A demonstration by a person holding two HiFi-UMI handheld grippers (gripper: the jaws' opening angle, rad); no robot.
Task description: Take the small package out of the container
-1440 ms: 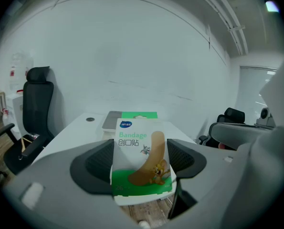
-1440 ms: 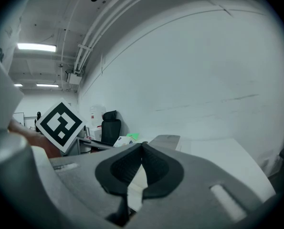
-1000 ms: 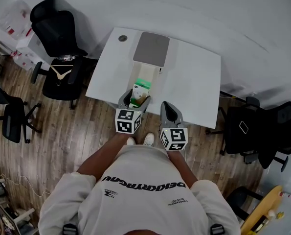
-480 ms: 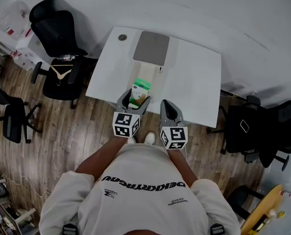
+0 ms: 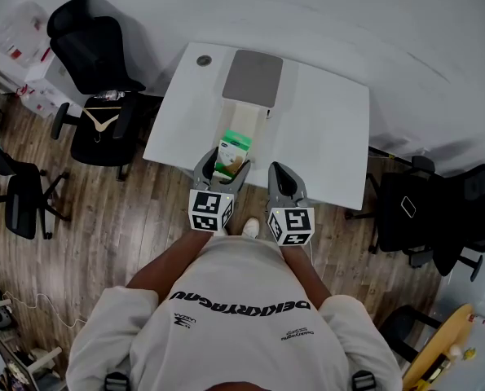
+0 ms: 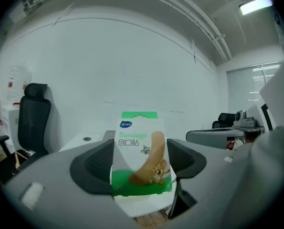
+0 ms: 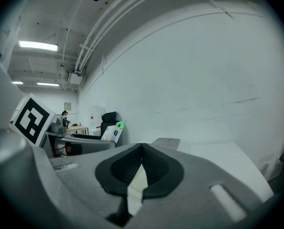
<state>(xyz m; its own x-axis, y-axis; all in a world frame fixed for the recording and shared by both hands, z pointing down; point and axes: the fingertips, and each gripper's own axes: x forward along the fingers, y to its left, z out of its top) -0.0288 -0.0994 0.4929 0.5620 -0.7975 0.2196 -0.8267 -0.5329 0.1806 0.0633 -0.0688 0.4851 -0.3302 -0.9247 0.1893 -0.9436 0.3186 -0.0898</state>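
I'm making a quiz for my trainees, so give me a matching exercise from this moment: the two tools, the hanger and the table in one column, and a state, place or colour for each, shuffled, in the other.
Column one:
1. left tool
2. right tool
3. hanger
4. table

Column two:
A. white
B. lying on the black chair
C. shut, with nothing in it
D. shut on the bandage pack

Pairs: 1-D, 2-C, 3-B, 4-A
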